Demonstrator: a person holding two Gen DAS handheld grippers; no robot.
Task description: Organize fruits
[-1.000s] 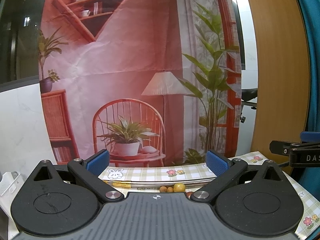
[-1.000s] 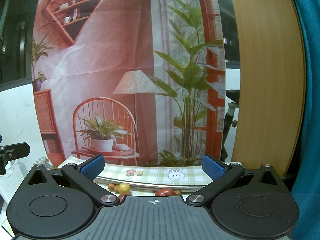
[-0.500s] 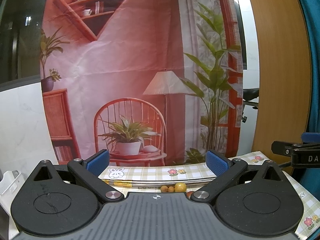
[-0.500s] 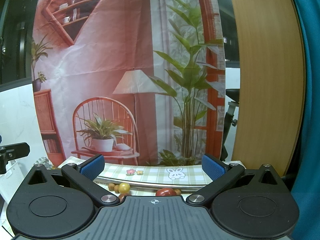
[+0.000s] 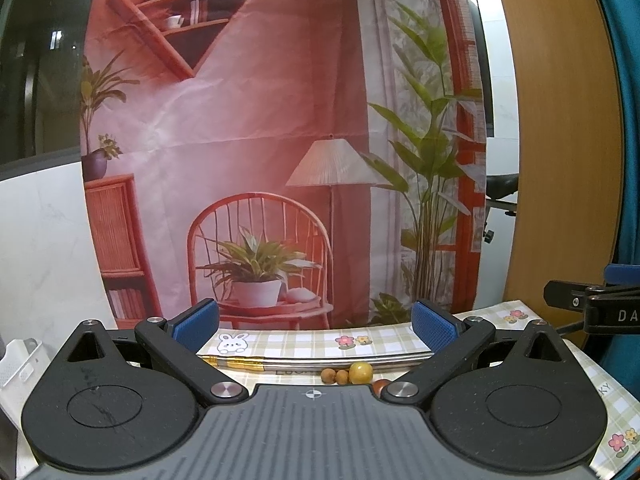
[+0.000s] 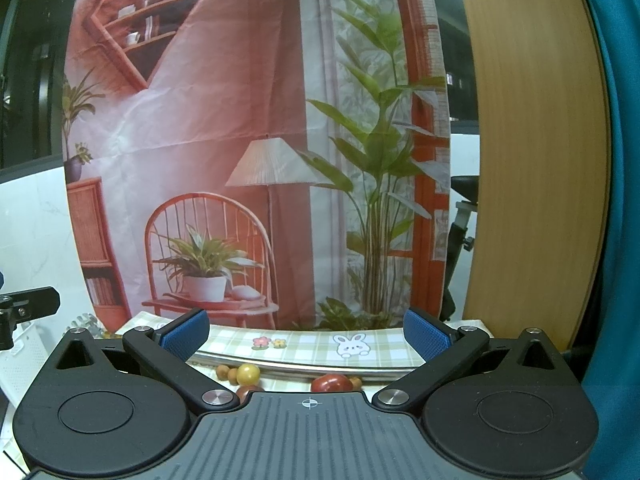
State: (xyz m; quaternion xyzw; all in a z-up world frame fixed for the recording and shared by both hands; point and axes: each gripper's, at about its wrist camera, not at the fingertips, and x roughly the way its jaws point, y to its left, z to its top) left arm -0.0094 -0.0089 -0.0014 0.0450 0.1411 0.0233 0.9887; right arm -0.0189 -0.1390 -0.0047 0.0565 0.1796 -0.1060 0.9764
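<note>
Left hand-held gripper (image 5: 316, 326): held wide open, nothing between its blue pads; it is raised above the checked, flower-and-rabbit printed cloth on the tabletop (image 5: 304, 340).
Right hand-held gripper (image 6: 306, 330): likewise spread wide and empty, level with the left one.
Fruits: a small round yellow fruit (image 5: 361, 372) and two small brown round fruits (image 5: 335, 377) are seen just ahead of and below the left hand-held gripper; a red tomato-like fruit (image 6: 330, 383) lies below the right one.
Metal rim (image 6: 300, 368): a curved silver edge, possibly a tray, runs just behind the fruits; whether they lie inside it cannot be told.
Progress: no fruit is grasped; sorting is judged barely begun, all picking left.
</note>
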